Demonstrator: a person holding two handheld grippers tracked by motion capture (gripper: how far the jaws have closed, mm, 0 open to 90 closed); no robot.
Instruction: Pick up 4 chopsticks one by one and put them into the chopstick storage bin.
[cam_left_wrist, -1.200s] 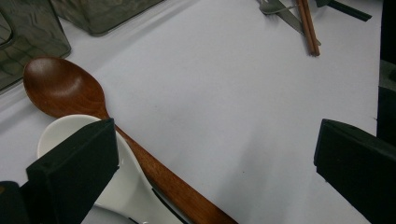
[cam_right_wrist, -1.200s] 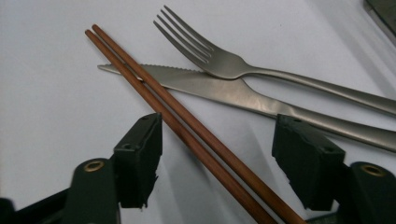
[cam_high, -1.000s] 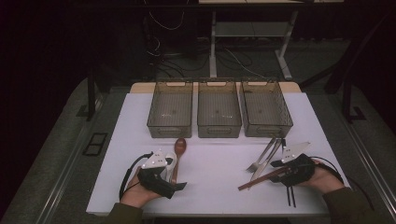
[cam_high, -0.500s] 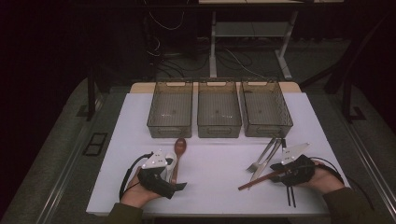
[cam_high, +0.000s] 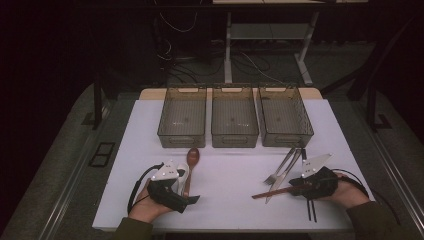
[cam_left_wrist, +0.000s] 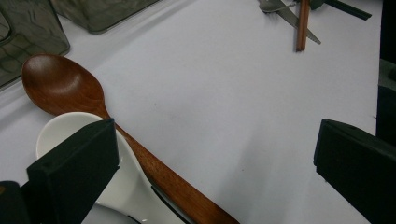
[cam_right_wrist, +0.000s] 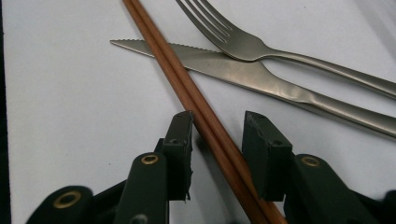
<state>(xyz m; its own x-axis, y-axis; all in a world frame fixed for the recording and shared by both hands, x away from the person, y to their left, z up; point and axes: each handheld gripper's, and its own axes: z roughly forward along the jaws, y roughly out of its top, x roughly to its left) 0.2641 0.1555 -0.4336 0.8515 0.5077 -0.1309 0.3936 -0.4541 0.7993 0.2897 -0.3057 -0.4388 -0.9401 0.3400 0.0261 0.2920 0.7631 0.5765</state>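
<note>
1. Nearest the person, the right gripper (cam_high: 295, 189) lies low at about 4 o'clock on the white table (cam_high: 230, 210). Its jaws have just been closing and now stand narrow, one on each side of the pair of brown chopsticks (cam_right_wrist: 196, 100); a thin gap still shows on both sides, so the pads do not yet press on them.
2. The left gripper (cam_high: 192, 199) sits at about 8 o'clock, jaws spread wide and holding nothing. In the left gripper view its left jaw stands over a white spoon (cam_left_wrist: 126, 186).
3. The wooden spoon (cam_left_wrist: 65, 88) lies just beside the white one, handle crossing its edge, bowl pointing toward 12 o'clock.
4. The chopsticks run from the right gripper toward 9 o'clock, lying across the blade of a serrated knife (cam_right_wrist: 243, 72).
5. A fork (cam_right_wrist: 252, 44) rests with its neck on the knife, tines near the chopsticks.
6. Farthest off, at 12 o'clock, three clear bins (cam_high: 235, 137) stand side by side in a row.
</note>
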